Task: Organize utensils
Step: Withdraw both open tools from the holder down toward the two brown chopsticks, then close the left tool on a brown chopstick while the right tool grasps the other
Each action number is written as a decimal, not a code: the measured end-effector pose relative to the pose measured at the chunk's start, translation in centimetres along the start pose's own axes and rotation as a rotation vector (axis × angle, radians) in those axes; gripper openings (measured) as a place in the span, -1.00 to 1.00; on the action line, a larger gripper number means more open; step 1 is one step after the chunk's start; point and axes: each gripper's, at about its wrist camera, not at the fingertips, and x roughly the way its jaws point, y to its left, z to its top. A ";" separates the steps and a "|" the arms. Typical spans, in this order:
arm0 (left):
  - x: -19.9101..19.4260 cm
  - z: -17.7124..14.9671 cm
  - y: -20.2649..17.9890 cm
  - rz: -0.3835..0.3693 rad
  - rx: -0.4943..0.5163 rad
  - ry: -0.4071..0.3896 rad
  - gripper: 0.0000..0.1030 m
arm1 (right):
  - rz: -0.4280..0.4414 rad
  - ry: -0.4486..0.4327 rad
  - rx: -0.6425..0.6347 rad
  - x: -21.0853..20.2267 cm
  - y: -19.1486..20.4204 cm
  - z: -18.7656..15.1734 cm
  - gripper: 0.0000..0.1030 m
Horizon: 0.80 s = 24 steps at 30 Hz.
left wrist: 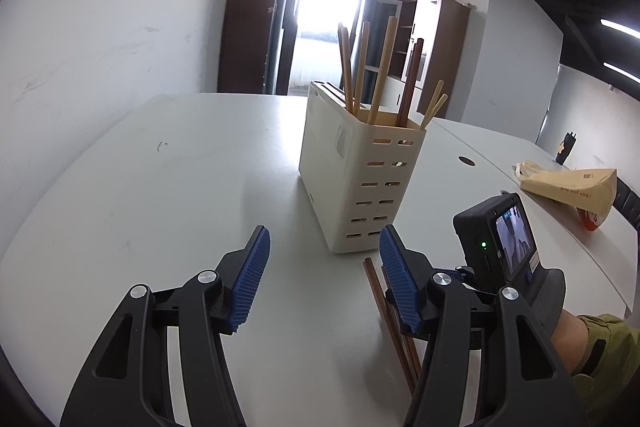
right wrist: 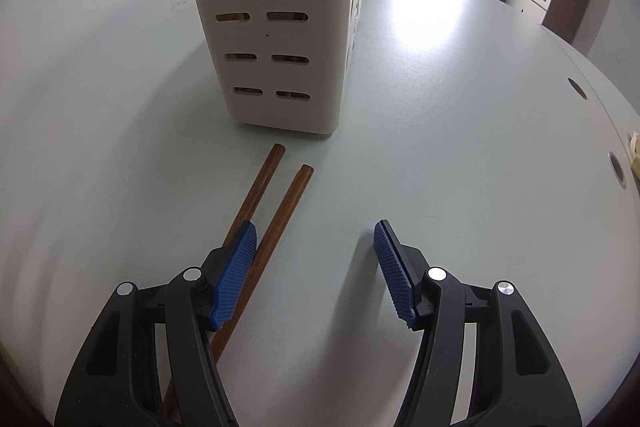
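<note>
Two dark brown chopsticks [right wrist: 276, 211] are lying side by side on the white table [right wrist: 460, 155], their far ends pointing at, and stopping just short of, the near base of the cream slotted holder [right wrist: 276, 27], which is already standing upright with several chopsticks leaning in it [left wrist: 380, 75]. The right gripper [right wrist: 314, 271] is hovering low with its jaws spread wide and gripping nothing; its left pad [right wrist: 234, 279] is overlapping the pair, so the sticks are sitting off-centre. The left gripper [left wrist: 324, 279] is likewise released and idle to the left. To take this pick cleanly, the right gripper should probably be shifting left until both sticks are lying between the pads, then closing across them mid-shaft so they are lifting together.
</note>
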 end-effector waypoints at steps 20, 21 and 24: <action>7.0 -2.4 -3.2 -0.004 0.096 0.269 0.11 | 0.080 0.048 0.082 -2.2 -1.8 -1.7 -0.85; 7.5 -2.5 -3.5 -0.006 0.102 0.290 0.11 | 0.082 0.054 0.085 -2.5 -1.6 -1.9 -0.85; 9.4 -2.8 -4.2 -0.010 0.120 0.358 0.11 | 0.083 0.064 0.088 -3.0 -1.4 -2.1 -0.85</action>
